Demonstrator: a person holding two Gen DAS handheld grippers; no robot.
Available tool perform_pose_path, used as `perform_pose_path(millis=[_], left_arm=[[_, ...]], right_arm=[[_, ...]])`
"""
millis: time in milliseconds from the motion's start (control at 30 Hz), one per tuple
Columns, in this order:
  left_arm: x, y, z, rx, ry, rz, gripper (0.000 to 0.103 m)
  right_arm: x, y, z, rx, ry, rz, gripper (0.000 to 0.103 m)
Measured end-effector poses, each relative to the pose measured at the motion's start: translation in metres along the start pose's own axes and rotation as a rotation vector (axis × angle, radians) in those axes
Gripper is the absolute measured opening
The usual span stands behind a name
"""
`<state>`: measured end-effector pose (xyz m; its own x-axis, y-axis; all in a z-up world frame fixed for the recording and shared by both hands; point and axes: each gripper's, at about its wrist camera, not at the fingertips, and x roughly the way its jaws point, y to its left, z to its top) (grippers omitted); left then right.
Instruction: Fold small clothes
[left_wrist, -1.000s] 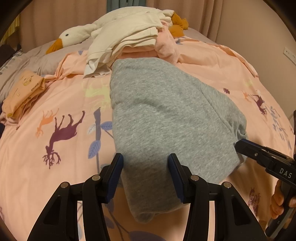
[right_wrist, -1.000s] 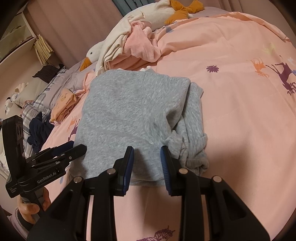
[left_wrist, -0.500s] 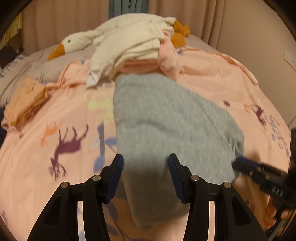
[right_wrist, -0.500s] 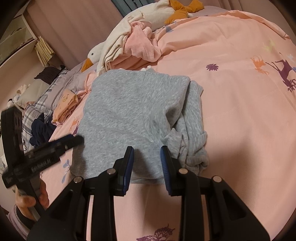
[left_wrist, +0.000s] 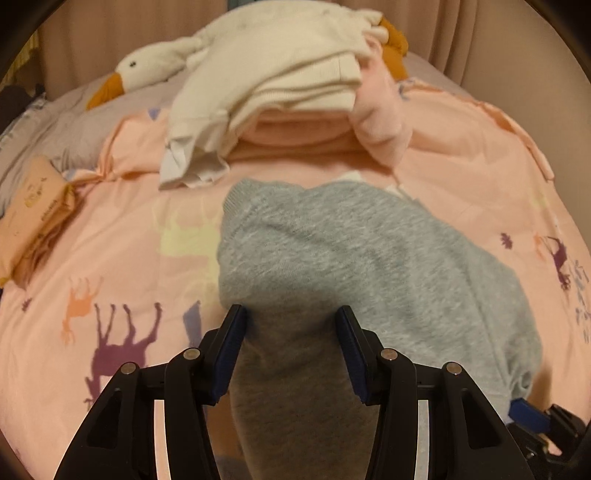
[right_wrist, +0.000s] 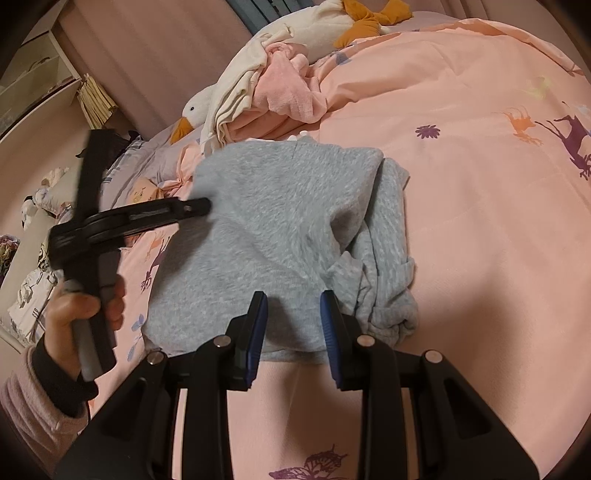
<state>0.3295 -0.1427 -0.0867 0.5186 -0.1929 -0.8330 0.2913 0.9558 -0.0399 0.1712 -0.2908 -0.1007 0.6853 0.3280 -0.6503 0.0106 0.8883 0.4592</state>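
Note:
A grey knit garment (left_wrist: 351, 258) lies partly folded on the pink bed cover, with a bunched sleeve (right_wrist: 384, 280) along its right side. My left gripper (left_wrist: 290, 325) hovers over the garment's left part. Its jaws stand apart, with grey fabric lying between and below them. From the right wrist view, the left gripper (right_wrist: 201, 206) sits at the garment's left edge, held by a hand (right_wrist: 81, 306). My right gripper (right_wrist: 293, 317) stands open over the near hem and pinches nothing. Its blue pad (left_wrist: 524, 410) shows at the garment's right corner.
A pile of cream and pink clothes (left_wrist: 288, 85) rests against a goose plush (left_wrist: 147, 70) at the head of the bed. A folded peach garment (left_wrist: 33, 218) lies at the left. The printed duvet (left_wrist: 110, 258) spreads around, and shelves (right_wrist: 37, 74) stand off the bed's left side.
My left gripper has travelled forward along the garment's left side towards the clothes pile. The garment and the right gripper have stayed put.

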Motion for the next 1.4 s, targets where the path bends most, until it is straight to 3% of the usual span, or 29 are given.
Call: perform_pose_path(millis=[167,267,367,533,667,767,967,1233,1400], left_arm=[[0.003,-0.003,0.000,0.033,0.006,0.017,0.053],[0.002,0.000,-0.001,0.031,0.009,0.003,0.053],[0.003,0.000,-0.001,0.033,0.006,-0.001,0.053],[0.005,0.000,0.000,0.038,0.006,-0.003,0.053],[0.006,0.001,0.000,0.045,0.005,-0.014,0.054],[0.007,0.000,-0.001,0.056,0.003,-0.008,0.054],[-0.010,0.005,-0.013,0.018,-0.013,-0.013,0.054],[-0.059,-0.001,-0.058,0.053,-0.106,-0.031,0.054],[-0.051,-0.007,-0.079,0.066,-0.064,-0.048,0.054]], right_arm=[[-0.005,0.006,0.001,-0.026,0.007,-0.008,0.030],[-0.021,0.022,0.008,-0.106,-0.053,0.009,0.039],[-0.026,0.034,0.031,-0.144,-0.093,-0.029,0.045],[0.009,0.023,0.074,-0.089,-0.071,-0.110,0.045],[0.054,0.001,0.093,-0.026,0.035,-0.231,0.043],[0.073,-0.014,0.091,0.033,0.098,-0.259,0.040],[0.062,-0.018,0.092,0.072,0.054,-0.251,0.039],[0.005,0.007,0.070,-0.039,-0.059,-0.197,0.043],[-0.007,0.010,0.042,-0.068,-0.033,-0.178,0.043]])
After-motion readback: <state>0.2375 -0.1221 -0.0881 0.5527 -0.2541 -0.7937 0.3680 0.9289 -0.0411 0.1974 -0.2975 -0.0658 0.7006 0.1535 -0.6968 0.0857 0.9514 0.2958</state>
